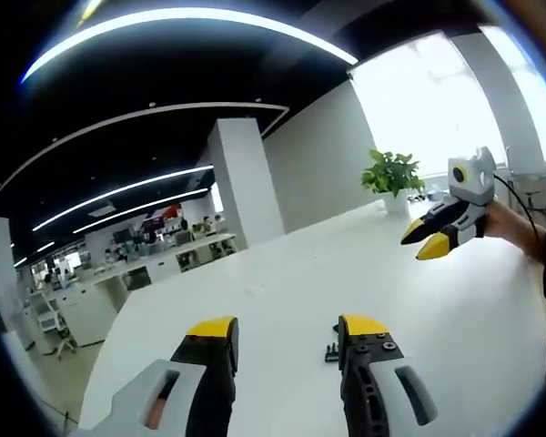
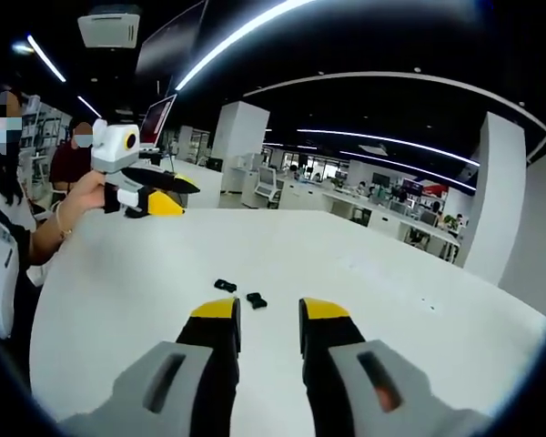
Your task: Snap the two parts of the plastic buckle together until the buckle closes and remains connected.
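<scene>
Hovering above table (image 2: 419, 273) | both hand-held grippers (image 1: 287, 330) (image 2: 270, 309) parted, empty | buckle parts (image 2: 241, 292) separate

Both grippers: left gripper (image 1: 287, 332) and right gripper (image 2: 268, 314) have grey bodies, black jaws, yellow tips; screw heads show on left's jaw.

Left gripper (image 1: 287, 330) rises from the bottom of the left gripper view, yellow-tipped jaws apart w/ bare white table (image 1: 373, 273) between them, nothing held. Small black buckle part (image 1: 330, 350) lies on the table just beside the inner edge of the right-hand jaw; touching or not, can't tell. Right gripper (image 1: 429, 239) comes in at upper right, above the table, held by a hand (image 1: 510, 223); its yellow tips sit close together, gap unclear. Potted plant (image 1: 393, 177) stands at the table's far edge by a bright window (image 1: 428, 91). White pillar (image 1: 246, 182) and office desks (image 1: 155, 259) behind.
</scene>
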A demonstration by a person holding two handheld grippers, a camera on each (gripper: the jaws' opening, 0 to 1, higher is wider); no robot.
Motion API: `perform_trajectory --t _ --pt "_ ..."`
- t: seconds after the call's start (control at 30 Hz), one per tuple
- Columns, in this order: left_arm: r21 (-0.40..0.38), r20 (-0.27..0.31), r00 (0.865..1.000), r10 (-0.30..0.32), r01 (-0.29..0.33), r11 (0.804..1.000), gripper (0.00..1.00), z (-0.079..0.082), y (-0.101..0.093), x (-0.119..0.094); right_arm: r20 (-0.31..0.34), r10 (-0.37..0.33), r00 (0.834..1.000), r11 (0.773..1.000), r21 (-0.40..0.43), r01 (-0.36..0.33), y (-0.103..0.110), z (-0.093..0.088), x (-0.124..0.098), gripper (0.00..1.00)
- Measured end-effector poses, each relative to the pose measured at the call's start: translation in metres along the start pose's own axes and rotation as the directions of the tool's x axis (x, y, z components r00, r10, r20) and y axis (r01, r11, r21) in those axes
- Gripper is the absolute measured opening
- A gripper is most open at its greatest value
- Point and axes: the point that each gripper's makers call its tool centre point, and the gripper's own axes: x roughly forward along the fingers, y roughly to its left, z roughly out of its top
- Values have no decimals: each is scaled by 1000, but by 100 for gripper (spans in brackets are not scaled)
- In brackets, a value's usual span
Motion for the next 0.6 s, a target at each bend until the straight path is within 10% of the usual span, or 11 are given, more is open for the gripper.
perform_trajectory --t 0.6 --pt "15 -22 1000 -16 16 1000 42 -2 5 29 -40 41 998 999 6 -41 1 -3 27 26"
